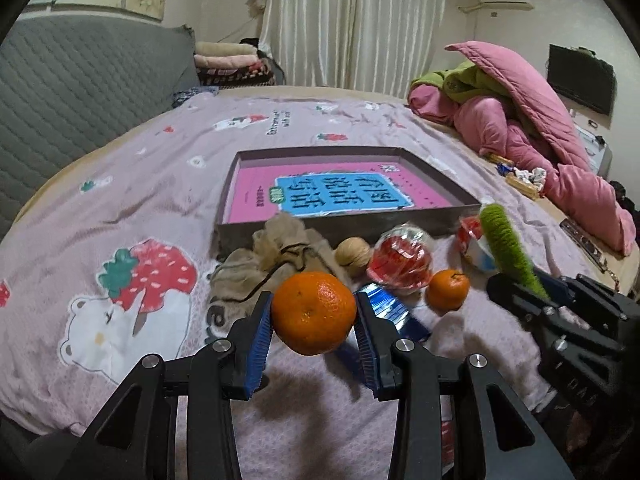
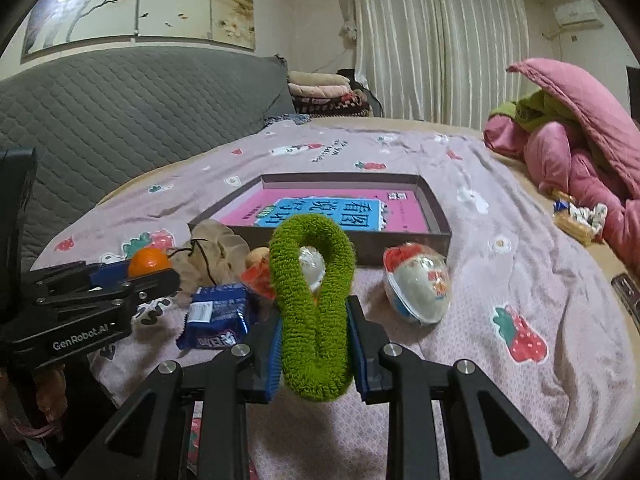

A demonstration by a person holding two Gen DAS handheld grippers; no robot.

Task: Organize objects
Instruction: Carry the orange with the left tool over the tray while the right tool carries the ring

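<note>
Bed (image 1: 168, 184) bears tray (image 1: 436, 222) holding book (image 1: 340, 194); left gripper (image 1: 314, 316) clamps orange (image 1: 314, 312), right gripper (image 2: 314, 344) clamps green loop (image 2: 312, 304).

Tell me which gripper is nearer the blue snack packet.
Left. The left gripper, clamping an orange, hangs with its right finger just over the blue snack packet. The right gripper, clamping a green fuzzy loop, sits beside the packet, to its right.

A home bedroom: bed (image 1: 160, 168) under cartoon sheet, padded headboard (image 2: 120, 112), curtains (image 1: 352, 24), heaped quilt (image 1: 520, 120).
</note>
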